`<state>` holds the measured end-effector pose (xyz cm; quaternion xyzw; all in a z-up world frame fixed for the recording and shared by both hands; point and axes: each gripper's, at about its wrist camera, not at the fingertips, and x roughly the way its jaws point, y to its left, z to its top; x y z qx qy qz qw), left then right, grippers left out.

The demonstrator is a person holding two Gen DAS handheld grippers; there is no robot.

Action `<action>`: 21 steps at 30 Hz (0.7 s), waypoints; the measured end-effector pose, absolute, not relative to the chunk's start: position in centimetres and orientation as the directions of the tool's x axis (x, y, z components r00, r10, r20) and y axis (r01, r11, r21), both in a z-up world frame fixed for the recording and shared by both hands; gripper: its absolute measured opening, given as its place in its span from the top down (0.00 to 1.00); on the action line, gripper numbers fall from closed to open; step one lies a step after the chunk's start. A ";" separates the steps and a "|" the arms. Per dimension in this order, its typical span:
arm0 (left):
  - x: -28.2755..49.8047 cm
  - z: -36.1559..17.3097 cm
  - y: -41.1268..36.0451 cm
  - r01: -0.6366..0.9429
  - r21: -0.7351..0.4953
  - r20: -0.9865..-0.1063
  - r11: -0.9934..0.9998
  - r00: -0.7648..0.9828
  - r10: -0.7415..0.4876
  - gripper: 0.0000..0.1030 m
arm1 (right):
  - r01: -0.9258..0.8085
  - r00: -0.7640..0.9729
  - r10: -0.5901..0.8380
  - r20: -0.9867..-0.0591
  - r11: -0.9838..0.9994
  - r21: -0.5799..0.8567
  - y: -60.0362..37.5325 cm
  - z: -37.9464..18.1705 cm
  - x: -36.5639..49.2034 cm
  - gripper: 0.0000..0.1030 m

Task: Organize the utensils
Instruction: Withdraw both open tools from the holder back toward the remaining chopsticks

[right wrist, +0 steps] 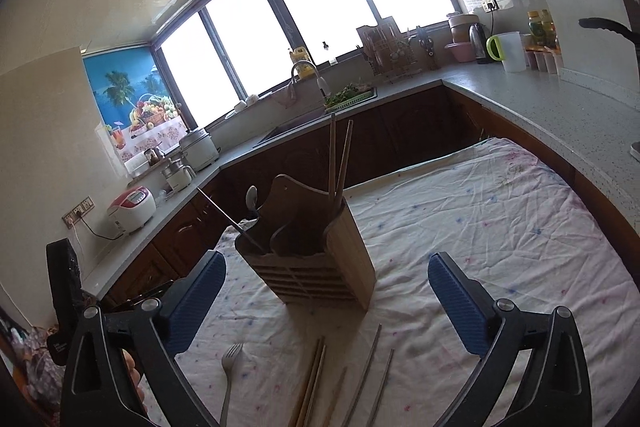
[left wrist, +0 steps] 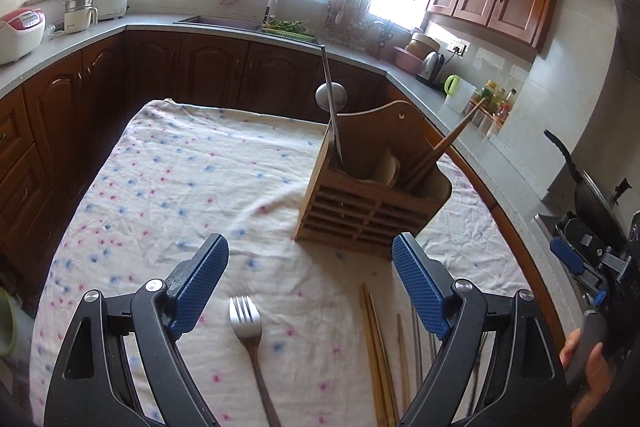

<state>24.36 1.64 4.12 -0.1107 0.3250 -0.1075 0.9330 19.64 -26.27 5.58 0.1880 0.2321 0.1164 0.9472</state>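
Note:
A wooden utensil holder point(left wrist: 372, 203) point(right wrist: 316, 259) stands on the cloth-covered table. It holds a metal spoon point(left wrist: 331, 97), a metal chopstick point(left wrist: 332, 107) and wooden chopsticks point(left wrist: 452, 139) point(right wrist: 340, 163). A metal fork point(left wrist: 250, 331) point(right wrist: 230, 371) lies on the cloth in front of it. Wooden chopsticks point(left wrist: 376, 355) point(right wrist: 312, 383) and metal chopsticks point(right wrist: 372, 375) lie to the fork's right. My left gripper point(left wrist: 310, 287) is open and empty above the fork. My right gripper point(right wrist: 326, 303) is open and empty above the loose chopsticks.
The table has a floral white cloth point(left wrist: 180, 195) point(right wrist: 500, 227). Kitchen counters run around it, with a sink point(left wrist: 224, 23), rice cookers point(left wrist: 20, 31), a dish rack point(right wrist: 384, 51), a kettle point(right wrist: 478, 43) and a pan point(left wrist: 588, 195) on the stove.

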 end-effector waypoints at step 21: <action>19.0 -1.7 -0.8 0.141 -0.249 -0.703 0.958 0.654 -0.279 0.14 | -0.014 0.798 0.243 -0.551 0.923 0.386 -27.9 -1.0 12.9 0.01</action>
